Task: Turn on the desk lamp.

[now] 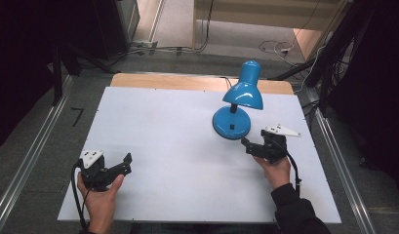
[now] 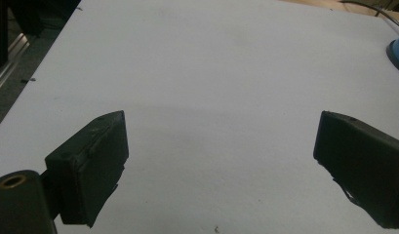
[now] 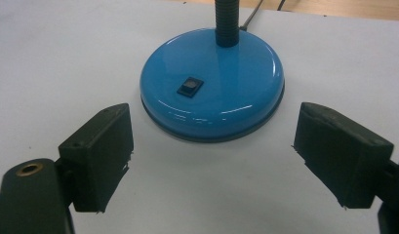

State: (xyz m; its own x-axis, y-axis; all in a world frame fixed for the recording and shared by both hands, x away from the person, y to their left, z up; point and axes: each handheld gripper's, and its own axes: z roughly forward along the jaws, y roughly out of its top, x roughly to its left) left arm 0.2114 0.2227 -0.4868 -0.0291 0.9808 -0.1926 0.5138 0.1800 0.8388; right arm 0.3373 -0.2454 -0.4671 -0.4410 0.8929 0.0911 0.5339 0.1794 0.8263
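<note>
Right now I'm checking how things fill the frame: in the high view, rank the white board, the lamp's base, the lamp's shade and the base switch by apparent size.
1. White board, largest by far.
2. Lamp base and lamp shade: they look alike; the shade stands nearer the camera, so unranked.
3. Base switch, smallest.

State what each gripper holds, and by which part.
Nothing is held. The left gripper is open over bare table; the right gripper is open just short of the lamp base.

Your blue desk lamp [image 1: 237,105] stands upright at the table's far right. Its glossy round base [image 3: 212,84] carries a small black switch [image 3: 189,87], and a black neck holds the bell-shaped shade above it.
</note>
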